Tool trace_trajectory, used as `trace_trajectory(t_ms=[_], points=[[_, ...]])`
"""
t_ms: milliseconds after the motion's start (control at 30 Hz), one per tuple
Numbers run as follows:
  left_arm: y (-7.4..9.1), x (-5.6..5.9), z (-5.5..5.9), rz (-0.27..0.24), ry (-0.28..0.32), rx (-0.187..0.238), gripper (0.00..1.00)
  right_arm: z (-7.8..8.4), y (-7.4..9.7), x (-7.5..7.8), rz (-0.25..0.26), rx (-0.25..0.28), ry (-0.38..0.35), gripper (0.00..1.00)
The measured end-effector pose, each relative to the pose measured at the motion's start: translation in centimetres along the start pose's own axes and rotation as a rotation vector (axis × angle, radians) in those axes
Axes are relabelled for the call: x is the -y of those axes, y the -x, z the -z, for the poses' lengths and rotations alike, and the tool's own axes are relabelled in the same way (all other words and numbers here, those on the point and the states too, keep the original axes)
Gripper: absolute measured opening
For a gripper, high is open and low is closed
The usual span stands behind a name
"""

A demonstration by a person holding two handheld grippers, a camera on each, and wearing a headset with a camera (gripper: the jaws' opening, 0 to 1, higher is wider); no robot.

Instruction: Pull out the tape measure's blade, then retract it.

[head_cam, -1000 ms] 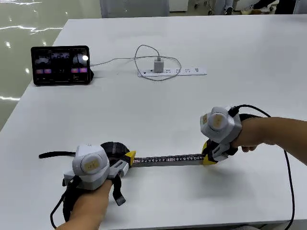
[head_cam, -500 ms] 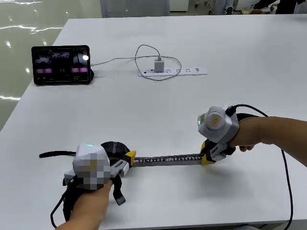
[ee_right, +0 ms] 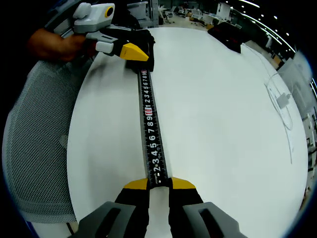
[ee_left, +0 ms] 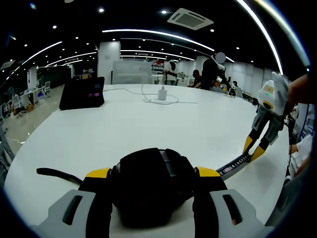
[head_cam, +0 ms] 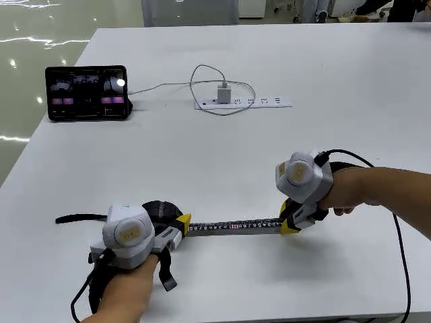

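A black tape measure case [head_cam: 160, 212] [ee_left: 151, 178] rests on the white table near the front left, and my left gripper [head_cam: 176, 225] [ee_left: 152, 173] is shut on it. Its black numbered blade [head_cam: 232, 226] [ee_right: 150, 131] lies flat on the table, running right from the case. My right gripper [head_cam: 288, 225] [ee_right: 158, 183] is shut on the blade's end, yellow tips pinching it. The case's black wrist strap [head_cam: 79, 217] trails to the left. In the right gripper view the case [ee_right: 141, 47] sits at the far end of the blade.
A tablet [head_cam: 87, 92] stands at the back left, its white cable [head_cam: 202, 84] looping to a charger in a power strip [head_cam: 244, 101]. The table's front edge [head_cam: 269, 317] is close below the hands. A black cable [head_cam: 397, 229] hangs from the right gripper.
The right gripper has drifted slightly left toward the case, so a little less blade lies out. The left gripper and case have stayed in place.
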State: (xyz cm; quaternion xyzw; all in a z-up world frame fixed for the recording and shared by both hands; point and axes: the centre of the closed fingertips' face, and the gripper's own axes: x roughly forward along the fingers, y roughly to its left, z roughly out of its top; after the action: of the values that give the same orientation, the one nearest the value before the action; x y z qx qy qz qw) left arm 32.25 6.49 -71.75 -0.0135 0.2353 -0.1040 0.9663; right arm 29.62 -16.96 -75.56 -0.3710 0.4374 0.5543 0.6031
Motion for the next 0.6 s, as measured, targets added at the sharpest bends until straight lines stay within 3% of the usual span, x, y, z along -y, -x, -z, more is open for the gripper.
trace_trajectory(t_ms=[600], points=[[-0.02,-0.02,-0.01,0.001,-0.001,-0.001,0.62,-0.62,-0.27,-0.04,0.001,-0.005,0.002,0.11]])
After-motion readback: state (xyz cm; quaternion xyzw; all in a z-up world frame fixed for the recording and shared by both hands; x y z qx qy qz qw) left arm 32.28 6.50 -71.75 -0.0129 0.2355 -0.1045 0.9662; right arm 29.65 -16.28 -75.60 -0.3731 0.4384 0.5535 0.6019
